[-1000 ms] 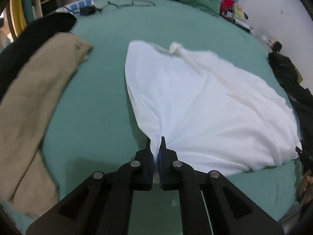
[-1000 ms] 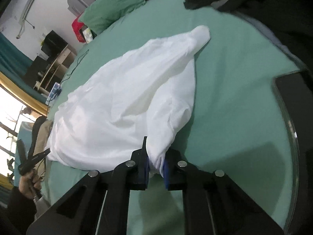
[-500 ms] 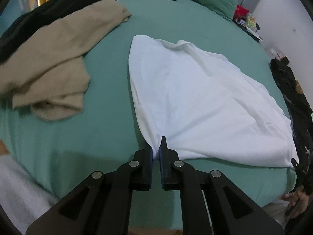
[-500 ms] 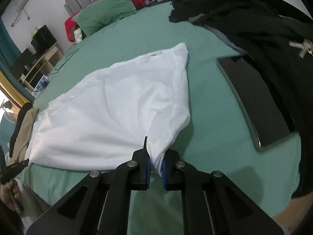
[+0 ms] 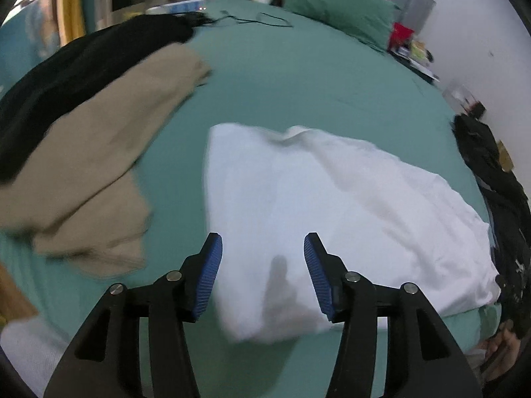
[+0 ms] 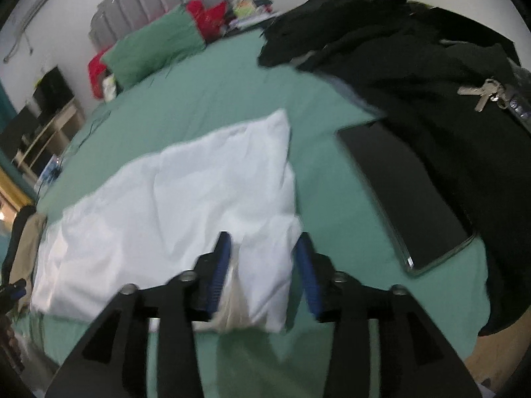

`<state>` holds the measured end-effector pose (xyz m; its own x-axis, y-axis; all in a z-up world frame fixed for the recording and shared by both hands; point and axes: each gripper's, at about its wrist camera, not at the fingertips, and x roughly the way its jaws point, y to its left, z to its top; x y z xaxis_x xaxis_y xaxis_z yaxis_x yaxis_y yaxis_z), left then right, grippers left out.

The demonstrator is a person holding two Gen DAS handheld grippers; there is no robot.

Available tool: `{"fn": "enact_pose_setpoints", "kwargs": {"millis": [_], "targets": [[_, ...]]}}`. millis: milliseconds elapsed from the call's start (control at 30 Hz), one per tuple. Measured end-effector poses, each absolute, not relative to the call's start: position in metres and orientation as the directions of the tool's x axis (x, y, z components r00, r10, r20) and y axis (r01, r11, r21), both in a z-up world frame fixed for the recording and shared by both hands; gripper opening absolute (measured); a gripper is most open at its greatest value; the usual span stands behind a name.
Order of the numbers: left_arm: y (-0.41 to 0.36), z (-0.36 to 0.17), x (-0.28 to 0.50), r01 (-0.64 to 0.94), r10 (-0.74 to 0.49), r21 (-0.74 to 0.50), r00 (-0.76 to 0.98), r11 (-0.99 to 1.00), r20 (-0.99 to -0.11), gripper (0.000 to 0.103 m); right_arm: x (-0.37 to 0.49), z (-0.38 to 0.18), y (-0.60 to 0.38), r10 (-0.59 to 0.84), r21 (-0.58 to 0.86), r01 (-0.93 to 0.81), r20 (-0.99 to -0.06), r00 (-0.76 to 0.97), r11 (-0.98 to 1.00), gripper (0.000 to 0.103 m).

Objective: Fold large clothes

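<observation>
A large white garment (image 5: 318, 205) lies spread on the green bed sheet (image 5: 298, 76), folded over into a broad wedge. My left gripper (image 5: 263, 243) hangs just above its near left corner, its jaws opening, the blue pads apart and off the cloth. In the right wrist view the same white garment (image 6: 186, 199) reaches toward me. My right gripper (image 6: 262, 242) is over its near right corner, jaws opening, with the cloth lying loose between the pads. The other gripper (image 6: 13, 290) shows at the left edge.
A tan garment (image 5: 99, 159) and a black one (image 5: 76, 73) lie left of the white garment. Black clothes (image 6: 431, 76) with keys (image 6: 481, 94) and a dark tablet (image 6: 401, 192) lie to its right. A green pillow (image 5: 335, 13) sits at the headboard. A hand (image 5: 497, 348) shows low right.
Both grippers were shut on the white garment's near corners a second ago. Both have now let go and opened, and the corners have dropped onto the bed.
</observation>
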<state>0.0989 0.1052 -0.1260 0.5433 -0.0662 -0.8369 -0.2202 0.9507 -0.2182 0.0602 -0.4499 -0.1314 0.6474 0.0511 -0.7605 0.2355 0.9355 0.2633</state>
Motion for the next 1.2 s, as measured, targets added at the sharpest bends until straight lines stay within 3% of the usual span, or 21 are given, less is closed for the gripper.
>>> {"fn": "enact_pose_setpoints", "kwargs": {"millis": [367, 667, 867, 1000, 1100, 1200], "targets": [[0.114, -0.173, 0.196, -0.3, -0.071, -0.24, 0.481, 0.923, -0.874, 0.054, 0.093, -0.142, -0.429, 0.069, 0.215, 0.166, -0.785, 0.615, 0.962, 0.056], [0.155, -0.172, 0.25, -0.387, 0.147, -0.045, 0.453, 0.921, -0.879, 0.054, 0.113, -0.143, -0.419, 0.072, 0.19, 0.139, -0.802, 0.593, 0.972, 0.057], [0.159, -0.146, 0.208, -0.364, 0.089, -0.122, 0.512, 0.923, -0.854, 0.054, 0.11, -0.144, -0.413, 0.053, 0.165, 0.138, -0.807, 0.588, 0.977, 0.06], [0.148, -0.14, 0.149, -0.297, 0.013, -0.17, 0.526, 0.94, -0.85, 0.055, 0.099, -0.142, -0.42, 0.052, 0.181, 0.156, -0.797, 0.602, 0.971, 0.07], [0.138, -0.154, 0.116, -0.244, -0.032, -0.163, 0.465, 0.956, -0.885, 0.057, 0.085, -0.143, -0.429, 0.06, 0.216, 0.188, -0.793, 0.606, 0.958, 0.071], [0.13, -0.167, 0.083, -0.215, 0.006, -0.099, 0.439, 0.972, -0.898, 0.057, 0.066, -0.146, -0.443, 0.091, 0.283, 0.229, -0.79, 0.606, 0.931, 0.071]]}}
